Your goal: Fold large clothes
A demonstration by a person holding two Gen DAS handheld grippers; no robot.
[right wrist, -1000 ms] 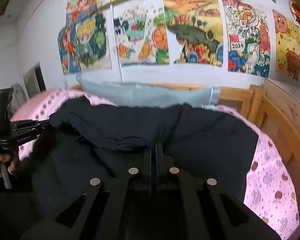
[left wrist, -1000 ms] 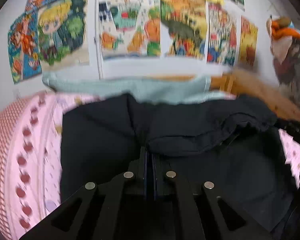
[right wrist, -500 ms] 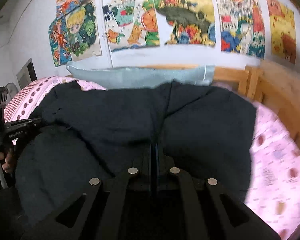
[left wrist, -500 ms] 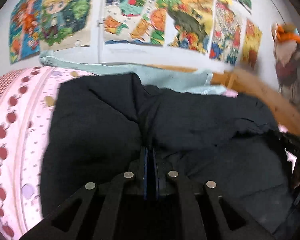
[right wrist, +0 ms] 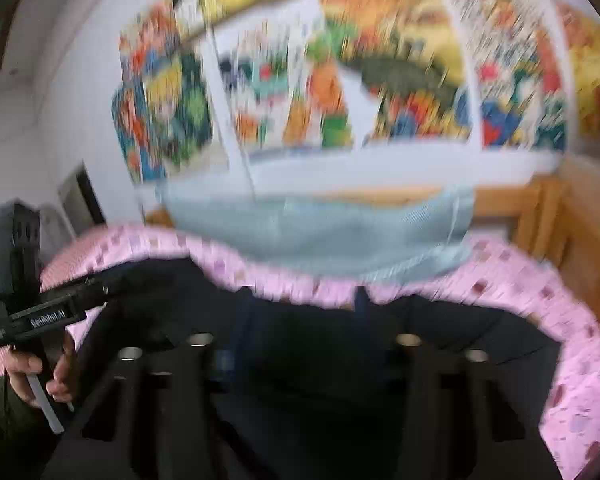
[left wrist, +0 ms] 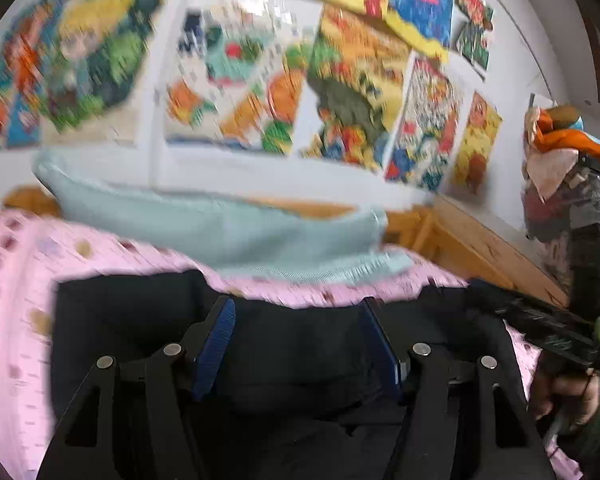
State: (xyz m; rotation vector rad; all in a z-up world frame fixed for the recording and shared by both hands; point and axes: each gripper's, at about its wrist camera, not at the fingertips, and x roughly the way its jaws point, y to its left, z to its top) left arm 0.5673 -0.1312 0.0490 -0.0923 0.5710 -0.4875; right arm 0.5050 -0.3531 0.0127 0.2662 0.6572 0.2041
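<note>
The garment (left wrist: 300, 344) is matt black cloth, lying on a bed (left wrist: 16, 320) sheeted in soft pink printed cotton beside a pale blue woven pillow (left wrist: 220, 232). The left tool (left wrist: 300, 332) is matt black plastic with ribbed blue pads (left wrist: 216, 344) and shiny metal pins; the bed frame (left wrist: 480, 248) is bare wood and the posters (left wrist: 240, 80) are paper.

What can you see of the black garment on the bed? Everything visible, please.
The black garment is large, dark, matte cloth, softly creased and lying flat on the pink patterned bedsheet. Its far edge stops short of the pale blue pillow, with a strip of pink between them. It fills the near part of both views, blurred in the right wrist view. Left gripper and right gripper sit over it; their jaws have just been opening and clamp no cloth.
</note>
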